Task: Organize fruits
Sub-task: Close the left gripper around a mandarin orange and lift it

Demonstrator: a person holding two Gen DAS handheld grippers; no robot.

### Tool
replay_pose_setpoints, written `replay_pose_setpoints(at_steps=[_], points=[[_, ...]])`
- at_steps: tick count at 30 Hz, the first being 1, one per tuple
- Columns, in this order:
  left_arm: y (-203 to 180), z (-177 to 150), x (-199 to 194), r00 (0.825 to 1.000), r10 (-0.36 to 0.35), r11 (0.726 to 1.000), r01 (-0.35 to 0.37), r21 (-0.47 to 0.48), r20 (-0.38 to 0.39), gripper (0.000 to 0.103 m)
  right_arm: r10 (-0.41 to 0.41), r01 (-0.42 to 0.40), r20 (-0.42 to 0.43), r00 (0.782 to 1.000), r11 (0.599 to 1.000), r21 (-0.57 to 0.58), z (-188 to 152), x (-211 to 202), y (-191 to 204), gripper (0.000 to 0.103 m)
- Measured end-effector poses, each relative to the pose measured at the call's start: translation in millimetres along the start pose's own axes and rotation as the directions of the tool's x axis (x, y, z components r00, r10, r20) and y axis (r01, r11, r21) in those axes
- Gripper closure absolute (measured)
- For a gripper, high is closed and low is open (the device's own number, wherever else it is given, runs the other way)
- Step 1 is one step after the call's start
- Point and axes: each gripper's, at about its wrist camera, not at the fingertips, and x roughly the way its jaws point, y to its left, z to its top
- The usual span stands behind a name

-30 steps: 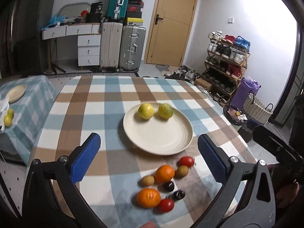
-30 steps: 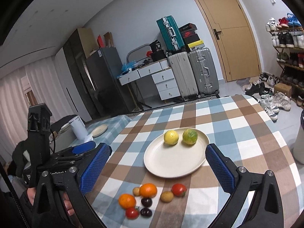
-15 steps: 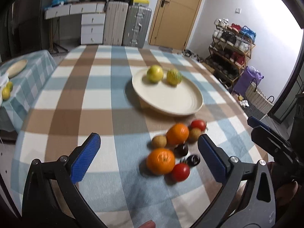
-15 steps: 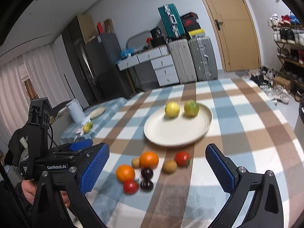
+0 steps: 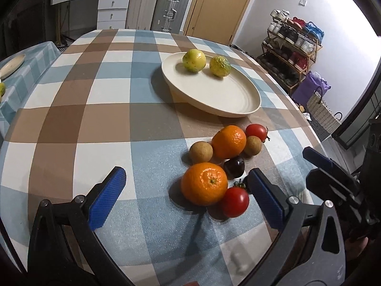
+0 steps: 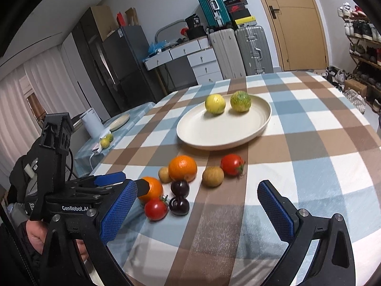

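A cream plate point(image 5: 214, 95) point(image 6: 214, 128) on the checked table holds a yellow citrus point(image 5: 194, 57) point(image 6: 215, 103) and a green-yellow citrus point(image 5: 220, 66) point(image 6: 240, 101). In front of it lies a cluster: two oranges point(image 5: 204, 183) point(image 5: 229, 141), two red tomatoes point(image 5: 234, 201) point(image 5: 256, 131), two brown fruits point(image 5: 200, 151) point(image 5: 252, 145) and dark plums point(image 5: 234, 166) point(image 6: 179, 205). My left gripper point(image 5: 183, 197) is open and empty, its jaws on either side of the near orange. My right gripper point(image 6: 197, 211) is open and empty, just before the cluster.
A side table point(image 6: 123, 128) at the left holds a small plate, a white jug and small citrus. Suitcases point(image 6: 238, 47), drawers and a door stand behind. A shoe rack point(image 5: 293, 38) and baskets are past the table's right edge.
Both grippers have dropped lower and moved forward to the fruit cluster. The left one now straddles the near orange. Both stay open.
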Motion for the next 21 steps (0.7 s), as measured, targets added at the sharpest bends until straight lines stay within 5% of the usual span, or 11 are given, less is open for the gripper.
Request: replay_pose_setpoints(at_steps=[2, 13, 21], points=[[2.2, 0.4, -0.7, 1.000, -0.023, 1.000, 0.023, -0.012, 0.004, 0.002, 0.001, -0.001, -0.004, 1.000, 1.000, 0.002, -0.6, 1.6, -1.3, 0.000], [2.5, -0.1, 3.9, 0.992, -0.124, 0.992, 0.124, 0.002, -0.020, 0.065, 0.002, -0.002, -0.011, 1.000, 1.000, 0.027, -2.6, 4.7, -8.9, 0.000], [4.9, -1.1, -0.9, 0.989, -0.146, 0.989, 0.146, 0.002, 0.001, 0.068, -0.002, 0.002, -0.012, 1.000, 1.000, 0.026, -3.0, 4.6, -8.4, 0.000]])
